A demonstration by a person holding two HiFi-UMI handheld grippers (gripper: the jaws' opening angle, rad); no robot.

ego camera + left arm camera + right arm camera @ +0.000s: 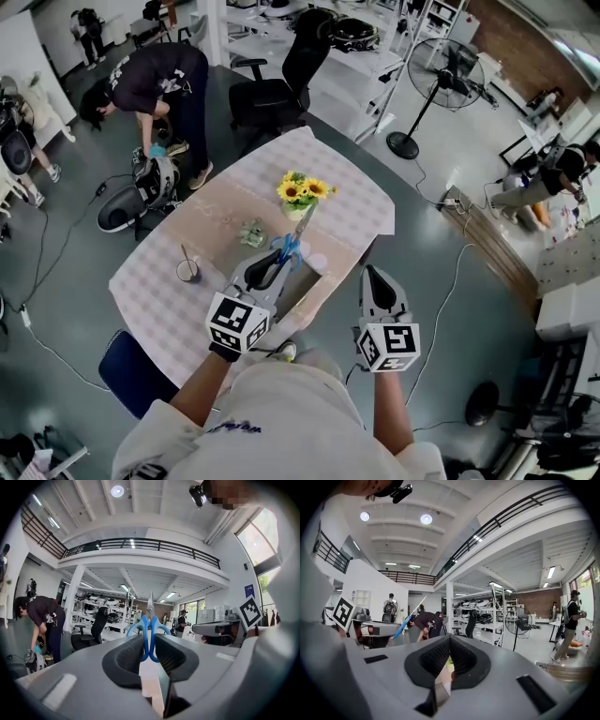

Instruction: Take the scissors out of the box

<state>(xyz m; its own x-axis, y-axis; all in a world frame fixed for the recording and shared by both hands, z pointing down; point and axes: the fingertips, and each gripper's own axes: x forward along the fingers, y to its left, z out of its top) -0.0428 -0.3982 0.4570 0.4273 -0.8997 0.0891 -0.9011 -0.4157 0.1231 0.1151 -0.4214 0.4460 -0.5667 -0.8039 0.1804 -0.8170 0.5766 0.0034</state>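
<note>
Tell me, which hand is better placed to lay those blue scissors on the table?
The left. The left gripper clamps the scissors by their blue handles, above the table. The right gripper is shut and holds nothing, so it would first have to take them over.

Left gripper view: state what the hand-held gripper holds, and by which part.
The left hand-held gripper holds the scissors by their blue handle loops, with the blades pointing away from it.

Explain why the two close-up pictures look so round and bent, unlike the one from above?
Left gripper view: wide-angle lens bows the balcony railing, corners go black, scissors sharp. Right gripper view: same bulge, ceiling lamp glares. Head view: milder bending, even light.
</note>
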